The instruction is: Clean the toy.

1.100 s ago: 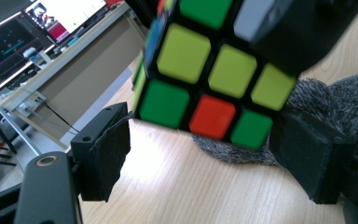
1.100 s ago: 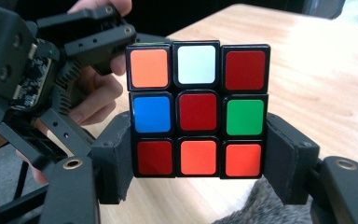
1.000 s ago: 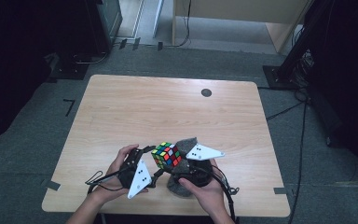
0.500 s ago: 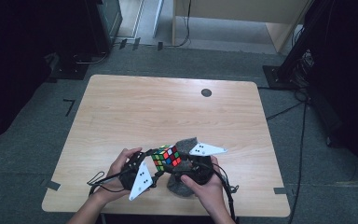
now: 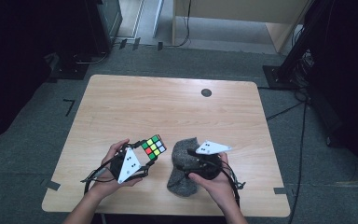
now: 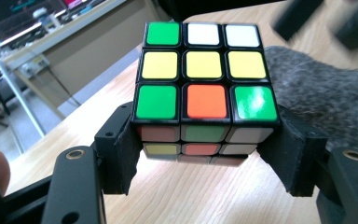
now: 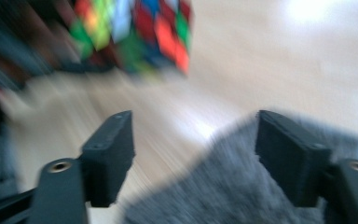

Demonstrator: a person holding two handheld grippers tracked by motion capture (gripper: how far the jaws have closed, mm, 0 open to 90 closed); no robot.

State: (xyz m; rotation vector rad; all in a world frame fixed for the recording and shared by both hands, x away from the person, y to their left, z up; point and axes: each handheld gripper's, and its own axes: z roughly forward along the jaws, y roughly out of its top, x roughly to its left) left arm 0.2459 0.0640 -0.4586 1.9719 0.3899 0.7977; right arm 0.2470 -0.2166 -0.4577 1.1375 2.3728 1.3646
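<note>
1. Since a second ago, our left gripper has just been closing and now clamps the puzzle cube between its two black pads, one on each side of the cube's lower layers. A second back the cube sat between both grippers close in front of us; now it is in the left one alone, carried off toward the left.

2. Our right gripper has just been opening; its jaws stand apart with nothing pressed between them. It has parted from the cube and hangs over the grey woolly cloth, which lies on the surface beside the cube.

3. We judge this a handover completed: the cube now rests on one grip, so any turning of a layer would need the right gripper to come back to it.

4. The cube is lifted just clear of the surface near our front edge, tilted. Its upper face is scrambled: green, white, white; three yellows; green, orange, green. The stickers are glossy in a black frame, and the layers sit square and aligned.
</note>
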